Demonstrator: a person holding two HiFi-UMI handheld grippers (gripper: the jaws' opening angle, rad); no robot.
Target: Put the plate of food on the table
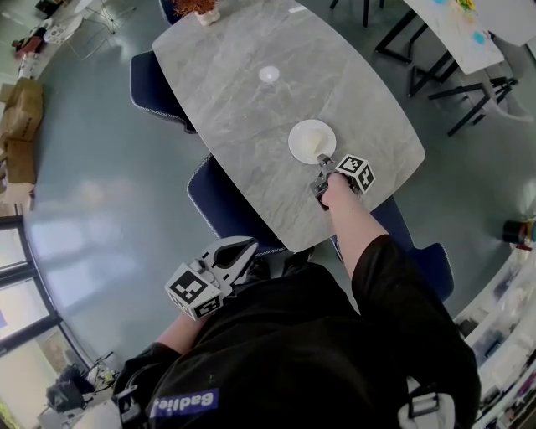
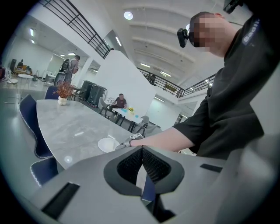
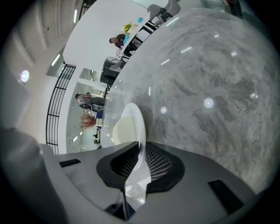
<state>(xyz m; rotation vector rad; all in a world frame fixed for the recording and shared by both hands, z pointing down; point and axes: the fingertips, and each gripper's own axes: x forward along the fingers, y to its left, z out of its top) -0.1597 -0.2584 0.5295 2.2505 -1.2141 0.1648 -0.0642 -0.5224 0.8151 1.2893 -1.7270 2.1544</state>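
A white plate (image 1: 311, 141) with a pale cream food on it lies flat on the grey marble table (image 1: 243, 109), near the table's right end. My right gripper (image 1: 321, 165) reaches in from the near side, shut on the plate's near rim. In the right gripper view the plate (image 3: 131, 124) runs edge-on between the pads of the right gripper (image 3: 141, 151). My left gripper (image 1: 245, 249) hangs low by the person's waist, off the table, shut and empty. In the left gripper view the left gripper's (image 2: 142, 152) pads meet, and beyond them lie the plate (image 2: 106, 144) and the table (image 2: 65, 127).
Dark blue chairs (image 1: 155, 88) (image 1: 219, 201) stand along the table's left side, another (image 1: 419, 251) under its near right end. A small plant pot (image 1: 201, 10) sits at the far end. A second table (image 1: 461, 29) with black chairs stands at the top right.
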